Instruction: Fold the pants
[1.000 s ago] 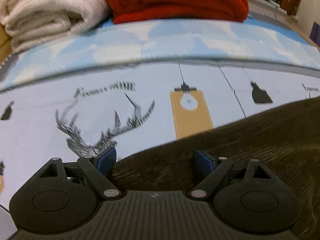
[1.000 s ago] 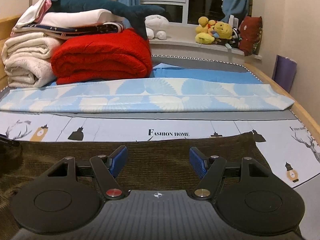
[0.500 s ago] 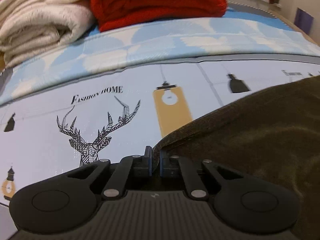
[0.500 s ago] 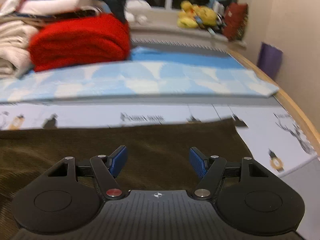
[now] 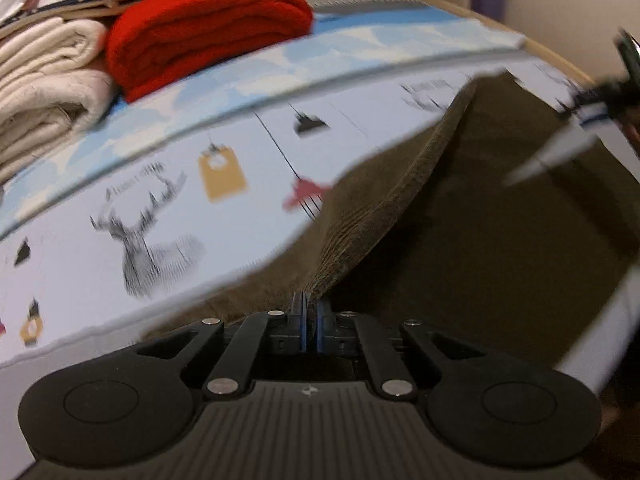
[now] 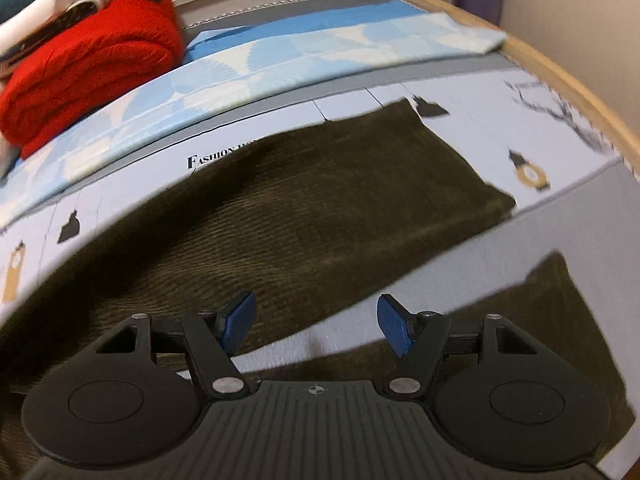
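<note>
Dark olive corduroy pants [image 6: 328,208] lie spread on the printed bed sheet [image 6: 480,128]. In the right wrist view one leg stretches to the back right and the other leg [image 6: 552,320] lies nearer, with a strip of sheet between them. My left gripper [image 5: 308,312] is shut on an edge of the pants [image 5: 500,216] and holds it lifted, so the cloth hangs in a ridge. My right gripper [image 6: 316,320] is open and empty above the gap between the legs. It also shows, blurred, at the right edge of the left wrist view [image 5: 600,104].
A folded red blanket [image 5: 200,28] and cream blankets [image 5: 44,80] are stacked at the back left. A folded blue patterned quilt [image 6: 304,52] lies across the bed behind the pants. A wooden bed rim [image 6: 568,84] runs along the right.
My left gripper closed on the pants edge and has lifted it off the sheet. My right gripper stayed open and moved toward the near side of the legs.
</note>
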A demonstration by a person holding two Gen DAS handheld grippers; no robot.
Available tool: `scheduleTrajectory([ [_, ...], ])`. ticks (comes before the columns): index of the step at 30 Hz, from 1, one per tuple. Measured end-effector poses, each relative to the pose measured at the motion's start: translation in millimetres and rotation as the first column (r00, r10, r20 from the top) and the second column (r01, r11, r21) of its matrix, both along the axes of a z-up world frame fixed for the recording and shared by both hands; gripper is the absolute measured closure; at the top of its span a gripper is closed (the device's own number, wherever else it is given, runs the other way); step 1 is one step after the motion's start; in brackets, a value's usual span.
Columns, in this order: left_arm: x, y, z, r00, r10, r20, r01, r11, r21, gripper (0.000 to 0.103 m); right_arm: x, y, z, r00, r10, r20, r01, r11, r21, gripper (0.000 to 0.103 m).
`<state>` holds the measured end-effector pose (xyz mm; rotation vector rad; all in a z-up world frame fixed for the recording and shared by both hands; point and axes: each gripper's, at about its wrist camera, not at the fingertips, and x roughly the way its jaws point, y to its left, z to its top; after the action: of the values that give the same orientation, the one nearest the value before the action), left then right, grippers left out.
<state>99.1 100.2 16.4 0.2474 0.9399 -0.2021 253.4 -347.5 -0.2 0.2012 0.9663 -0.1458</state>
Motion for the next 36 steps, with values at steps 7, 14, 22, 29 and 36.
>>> scheduleTrajectory([
  [7, -24.3, 37.8, -9.7, 0.984, 0.165, -0.074, -0.174, 0.975, -0.139, 0.082, -11.7, -7.7, 0.7, 1.0, -0.016, -0.012, 0.016, 0.999, 0.044, 0.035],
  [14, -22.7, 93.4, -31.6, 0.857, 0.412, -0.31, -0.5, 0.811, -0.303, 0.057, -9.0, -14.5, -1.2, 0.999, -0.035, 0.0, 0.035, 0.997, 0.066, 0.047],
  [22, -7.8, 131.1, -72.0, 0.691, 0.508, -0.514, -0.707, 0.624, -0.334, 0.026, -1.6, -41.5, 9.5, 0.986, -0.138, 0.096, 0.118, 0.975, 0.19, 0.065],
  [29, 2.3, 159.2, -72.1, 0.615, 0.609, -0.501, -0.786, 0.529, -0.321, 0.025, 26.5, -73.2, -13.0, 0.975, -0.218, 0.042, 0.189, 0.914, 0.36, 0.06],
  [36, 9.5, 171.2, -55.2, 0.565, 0.722, -0.4, -0.825, 0.48, -0.3, 0.061, 58.5, -99.0, -50.9, 0.941, -0.34, 0.011, 0.302, 0.849, 0.433, 0.06],
])
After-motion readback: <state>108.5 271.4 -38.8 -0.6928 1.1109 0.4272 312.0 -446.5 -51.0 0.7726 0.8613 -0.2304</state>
